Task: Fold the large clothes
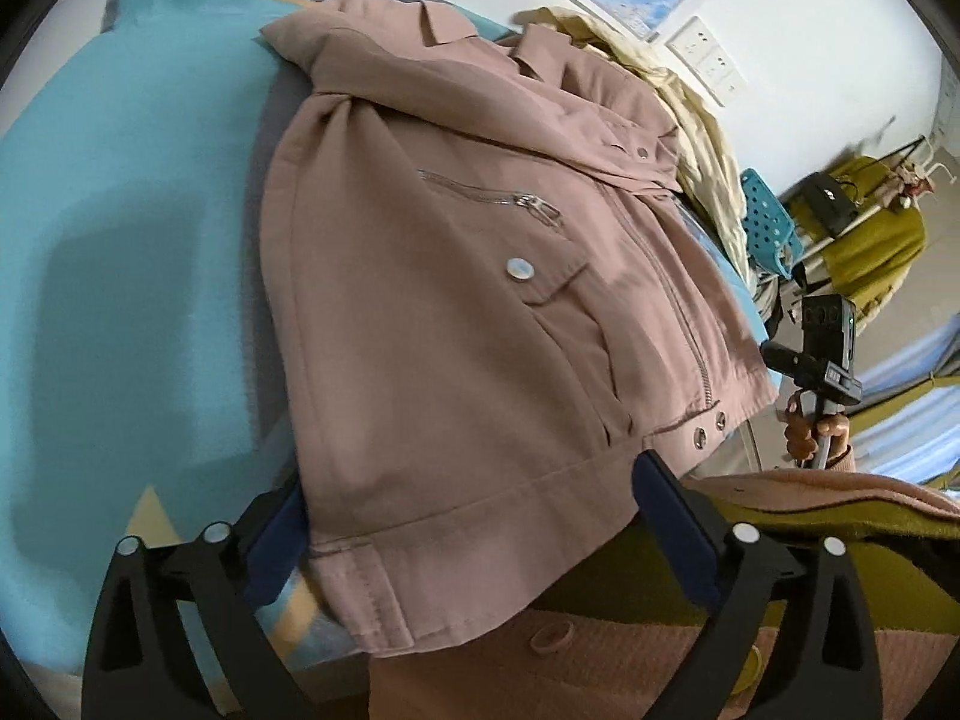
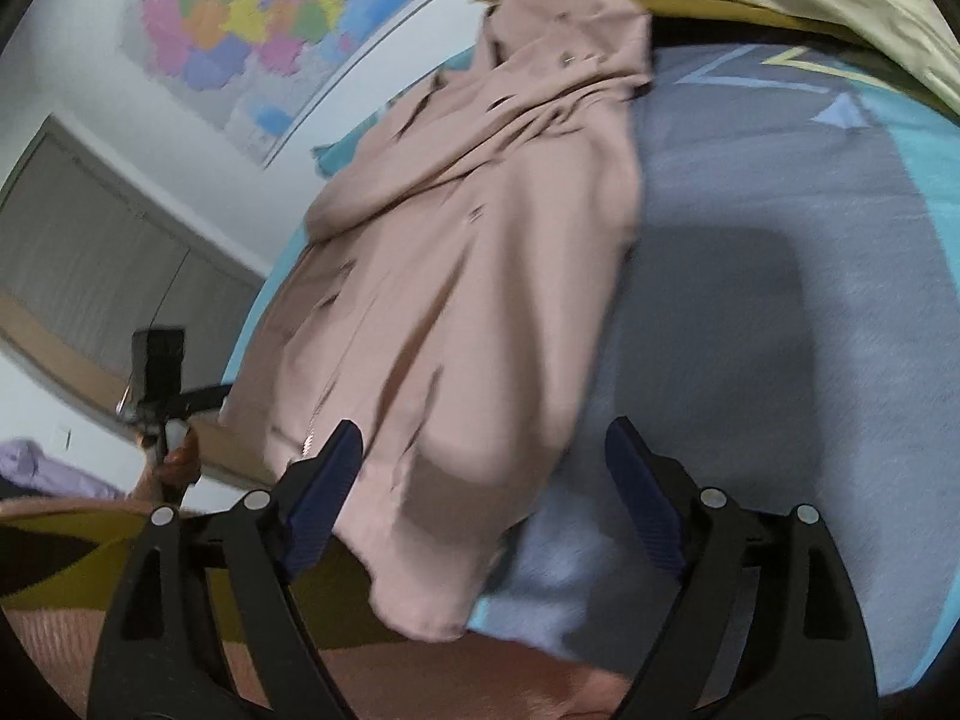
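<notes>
A dusty-pink zip jacket lies folded on a bed with a teal and grey blanket. Its front pocket, snap and zipper face up. My left gripper is open at the jacket's hem, which lies between the blue pads without being pinched. In the right wrist view the same jacket is blurred, and its near corner hangs over the bed edge. My right gripper is open around that corner, with the pads apart from the cloth. Each gripper also shows in the other's view, the right gripper and the left gripper.
A pale yellow garment is heaped at the far side of the bed. A teal perforated stool and a rack with an olive garment stand beyond. A map hangs on the wall. The person's pink and olive clothing fills the near edge.
</notes>
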`<state>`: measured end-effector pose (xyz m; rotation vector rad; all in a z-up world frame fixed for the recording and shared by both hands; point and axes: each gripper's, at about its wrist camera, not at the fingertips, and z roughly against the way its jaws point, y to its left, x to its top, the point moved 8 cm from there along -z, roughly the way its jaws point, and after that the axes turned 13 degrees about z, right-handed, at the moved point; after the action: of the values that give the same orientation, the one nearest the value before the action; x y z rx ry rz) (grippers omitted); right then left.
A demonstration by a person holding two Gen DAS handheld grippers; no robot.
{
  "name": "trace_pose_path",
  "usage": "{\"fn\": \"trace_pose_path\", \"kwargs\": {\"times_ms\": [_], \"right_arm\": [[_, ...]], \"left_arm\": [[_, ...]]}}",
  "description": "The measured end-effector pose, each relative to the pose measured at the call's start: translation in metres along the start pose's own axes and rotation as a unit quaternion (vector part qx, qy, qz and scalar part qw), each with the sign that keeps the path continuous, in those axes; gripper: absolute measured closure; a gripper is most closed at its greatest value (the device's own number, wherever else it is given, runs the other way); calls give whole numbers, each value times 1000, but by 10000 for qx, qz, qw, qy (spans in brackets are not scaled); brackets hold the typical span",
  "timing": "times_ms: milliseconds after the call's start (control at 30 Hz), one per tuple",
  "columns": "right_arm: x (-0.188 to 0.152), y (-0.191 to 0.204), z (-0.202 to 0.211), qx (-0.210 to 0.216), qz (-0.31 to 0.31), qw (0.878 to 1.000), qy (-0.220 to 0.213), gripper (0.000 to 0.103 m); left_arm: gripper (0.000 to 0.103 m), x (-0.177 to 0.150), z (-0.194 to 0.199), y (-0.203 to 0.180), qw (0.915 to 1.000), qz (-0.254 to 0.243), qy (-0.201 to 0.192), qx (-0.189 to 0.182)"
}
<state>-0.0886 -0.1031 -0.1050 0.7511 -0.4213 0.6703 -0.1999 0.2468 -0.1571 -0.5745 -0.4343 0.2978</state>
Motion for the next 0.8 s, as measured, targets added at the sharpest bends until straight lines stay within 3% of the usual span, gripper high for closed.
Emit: {"fn": "trace_pose_path", "kwargs": {"times_ms": [133, 233, 367, 433, 500, 567, 633, 700, 733, 767, 800], "right_arm": [[6, 13, -14, 115, 178, 9996, -163, 16], [8, 15, -17, 212, 128, 9995, -217, 16], [7, 14, -15, 333, 57, 9991, -249, 19], [3, 16, -14, 389, 74, 9989, -235, 20], [3, 21, -18, 333, 227, 9990, -182, 20], [6, 23, -23, 399, 250, 9987, -200, 20], [11, 25, -30, 414, 268, 9985, -222, 26], [13, 24, -36, 522, 182, 9982, -236, 52], [14, 23, -40, 616, 67, 9978, -246, 59], [15, 21, -42, 752, -100, 9967, -287, 74], [15, 19, -42, 885, -250, 9951, -356, 86]], "left_arm": [[7, 14, -9, -7, 9972, 306, -300, -611], [9, 14, -10, -9, 9974, 304, -303, -579], [33, 6, -2, -1, 9985, 375, -238, -311], [36, 2, 4, 6, 9978, 525, -227, -344], [33, 1, 5, 8, 9965, 637, -295, -458], [17, 5, 0, 0, 9942, 742, -373, -690], [18, 10, -6, -8, 9938, 733, -485, -683], [43, 14, -15, -13, 9939, 740, -480, -664], [67, 15, -20, -12, 9937, 828, -393, -643], [78, 16, -25, -9, 9929, 964, -372, -596], [81, 16, -26, -7, 9918, 1059, -382, -607]]}}
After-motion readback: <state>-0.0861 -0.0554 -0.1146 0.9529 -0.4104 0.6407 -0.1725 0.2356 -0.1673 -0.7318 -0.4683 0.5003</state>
